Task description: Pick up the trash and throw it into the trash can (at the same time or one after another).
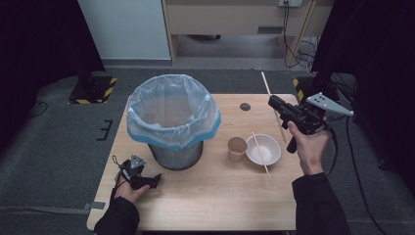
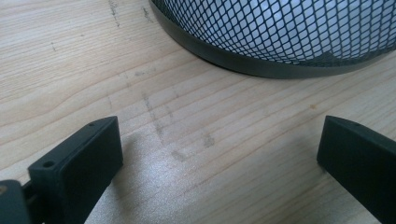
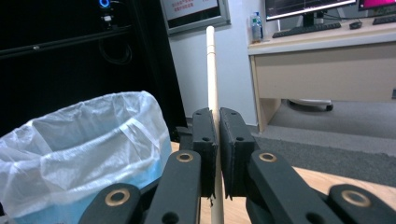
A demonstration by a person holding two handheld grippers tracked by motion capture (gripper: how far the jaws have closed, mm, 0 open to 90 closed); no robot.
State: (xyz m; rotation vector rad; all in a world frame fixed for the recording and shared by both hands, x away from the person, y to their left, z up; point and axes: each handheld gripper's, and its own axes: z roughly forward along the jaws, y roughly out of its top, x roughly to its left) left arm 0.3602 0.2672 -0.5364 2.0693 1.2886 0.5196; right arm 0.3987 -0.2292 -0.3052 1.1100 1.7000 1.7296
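While right tool (image 3: 218, 140) pinches chopstick (image 3: 212, 70) upright, left tool (image 2: 219, 158) rests wide open, empty.

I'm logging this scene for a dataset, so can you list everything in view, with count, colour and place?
Table: one, light wood, centre.
Mesh bin: one, dark metal, lined with a clear bag with a blue edge, on the table's left half.
Paper cup: one, brown, upright, right of the bin.
Bowl: one, white, right beside the cup.
Chopsticks: two, pale wood; one lies across the bowl, one is clamped in the right tool.
Round dark spot: one, on the table's far side.
Desk: one, pale wood, background.
Left tool: black, open, low on the table by the bin's base.
Right tool: black, raised at the table's right.
Hands: two, dark sleeves.
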